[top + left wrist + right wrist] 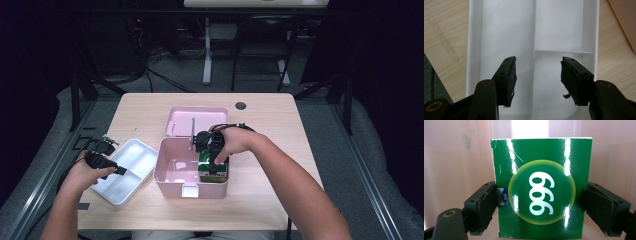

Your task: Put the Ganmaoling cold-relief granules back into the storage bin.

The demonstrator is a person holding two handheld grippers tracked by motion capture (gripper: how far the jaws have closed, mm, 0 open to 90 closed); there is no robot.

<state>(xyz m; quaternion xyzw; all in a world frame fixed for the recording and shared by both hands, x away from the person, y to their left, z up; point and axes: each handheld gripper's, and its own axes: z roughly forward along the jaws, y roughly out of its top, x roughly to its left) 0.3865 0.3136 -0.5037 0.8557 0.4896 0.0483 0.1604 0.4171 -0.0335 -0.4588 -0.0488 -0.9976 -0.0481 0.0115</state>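
At the tabletop's left edge we are hovering the left gripper (537, 75) over the white divided tray (125, 170), its jaws standing wide apart and holding nothing. Toward the centre, inside the pink storage box (170, 182) against its right wall, we are closing the right gripper (540, 205) on the green "999" carton (541, 187), one pad on each narrow side. The carton is looking light, glossy and somewhat slippery, with thin card that could crush, so we are judging a gentle squeeze mid-height best.
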